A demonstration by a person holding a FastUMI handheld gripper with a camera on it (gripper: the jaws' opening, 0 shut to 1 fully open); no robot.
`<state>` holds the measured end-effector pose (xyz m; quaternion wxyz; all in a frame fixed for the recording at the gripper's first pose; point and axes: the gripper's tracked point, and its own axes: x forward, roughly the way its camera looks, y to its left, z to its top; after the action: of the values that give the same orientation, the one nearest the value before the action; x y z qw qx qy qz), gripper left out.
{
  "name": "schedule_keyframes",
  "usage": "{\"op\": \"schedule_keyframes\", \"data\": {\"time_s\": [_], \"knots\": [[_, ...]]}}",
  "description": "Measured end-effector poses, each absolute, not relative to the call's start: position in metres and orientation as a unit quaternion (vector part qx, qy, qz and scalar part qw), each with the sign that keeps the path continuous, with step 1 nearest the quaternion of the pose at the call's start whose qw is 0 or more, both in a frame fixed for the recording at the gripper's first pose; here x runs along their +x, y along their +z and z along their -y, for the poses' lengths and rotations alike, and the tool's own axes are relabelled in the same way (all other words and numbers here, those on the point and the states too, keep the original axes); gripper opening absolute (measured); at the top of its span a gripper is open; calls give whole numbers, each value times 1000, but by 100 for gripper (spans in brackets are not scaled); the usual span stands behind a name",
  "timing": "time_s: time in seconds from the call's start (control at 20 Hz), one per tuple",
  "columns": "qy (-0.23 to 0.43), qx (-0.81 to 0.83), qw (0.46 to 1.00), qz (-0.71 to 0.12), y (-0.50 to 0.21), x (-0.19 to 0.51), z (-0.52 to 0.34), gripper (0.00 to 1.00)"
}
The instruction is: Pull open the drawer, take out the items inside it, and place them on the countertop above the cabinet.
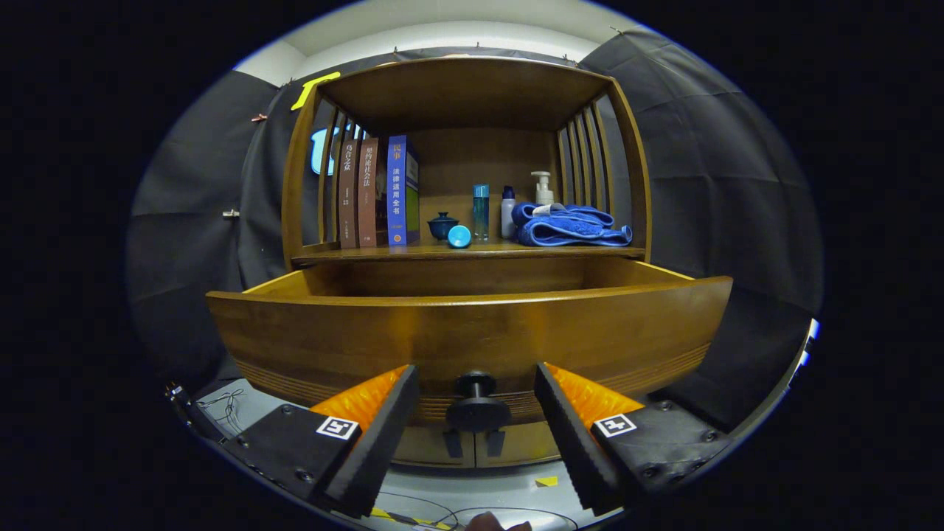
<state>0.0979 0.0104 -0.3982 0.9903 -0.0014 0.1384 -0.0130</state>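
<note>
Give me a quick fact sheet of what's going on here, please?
drawer: pulled out, inside hidden behind its front
knob: between the fingers, untouched
tool: open, fingers either side of the knob
shelf: above the drawer, holding books, small lidded cup, ball, bottles, folded towel

fingers: two wedge-shaped, ribbed inner pads, lower centre of frame
mounts: dark plates with round screws
markings: square black-and-white tag on each finger base
</note>
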Motion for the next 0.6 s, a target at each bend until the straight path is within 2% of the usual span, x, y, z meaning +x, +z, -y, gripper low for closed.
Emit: {"op": "schedule_keyframes", "data": {"time_s": [0.6], "knots": [[-11, 11, 993, -119, -387, 138, -15, 99]]}}
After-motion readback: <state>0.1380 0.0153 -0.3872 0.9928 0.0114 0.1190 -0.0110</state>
